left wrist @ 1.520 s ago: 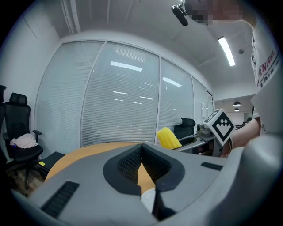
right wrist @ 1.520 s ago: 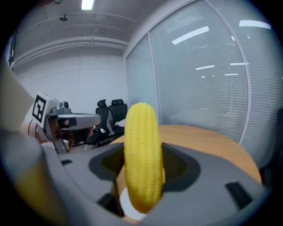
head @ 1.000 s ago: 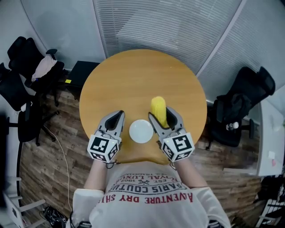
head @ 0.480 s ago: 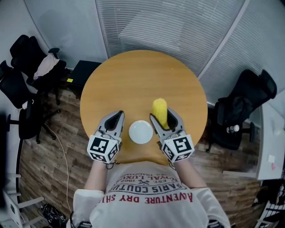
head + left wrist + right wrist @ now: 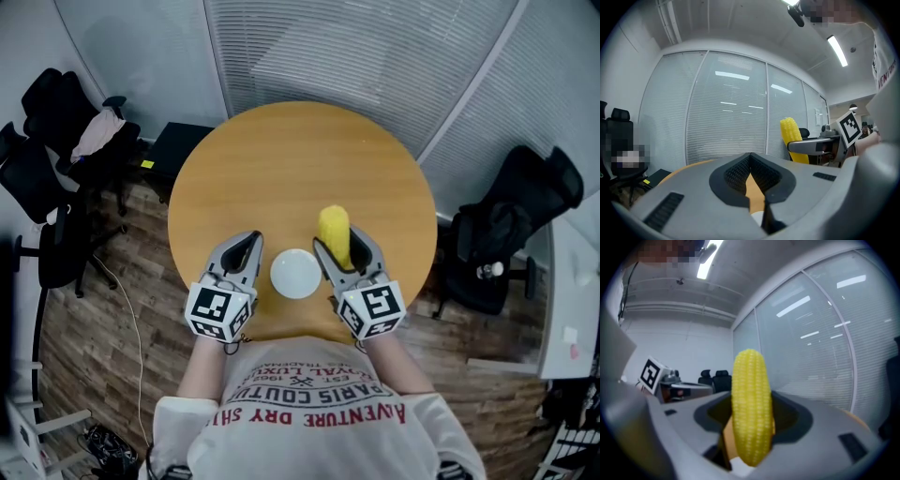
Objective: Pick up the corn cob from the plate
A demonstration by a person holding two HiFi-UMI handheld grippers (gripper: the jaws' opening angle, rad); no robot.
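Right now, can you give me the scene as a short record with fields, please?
right claw: shut on the corn
left claw: shut, nothing between its jaws
corn: yellow, off the plate, its top end sticking out past the jaws
plate: white, bare, on the table between the two claws
table: round, wooden
task state: corn is gripped and no longer on the plate
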